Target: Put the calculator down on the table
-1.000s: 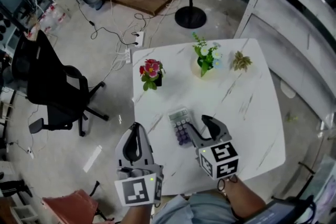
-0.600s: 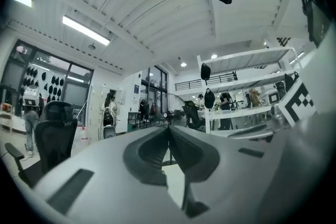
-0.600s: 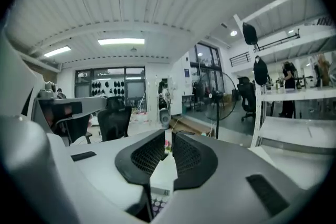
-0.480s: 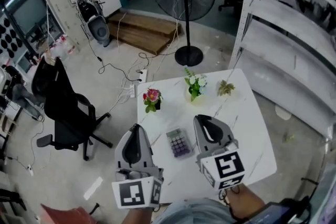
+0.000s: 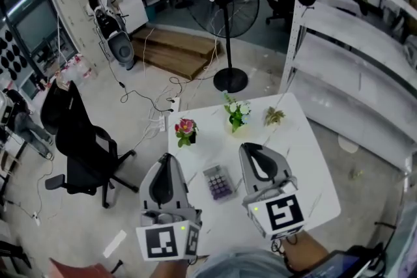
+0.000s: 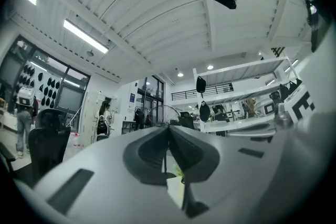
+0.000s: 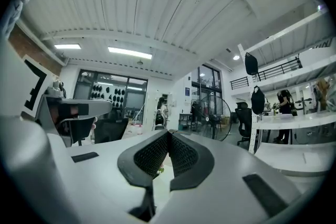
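The calculator, grey with purple keys, lies flat on the white marble table, and nothing touches it. Both grippers are held up high above the table's near edge and point level, one on each side of the calculator in the head view. My left gripper is shut with nothing in it; in the left gripper view its jaws meet at the tips. My right gripper is also shut and empty, with its ribbed pads pressed together.
At the table's far side stand a red flower pot, a white-flowered plant and a small dry plant. A black office chair stands to the left. A floor fan and white shelving are beyond.
The right gripper's jaws were open beside the calculator a second ago and have closed on nothing. Both grippers have risen well above the table; the calculator stays where it lay.
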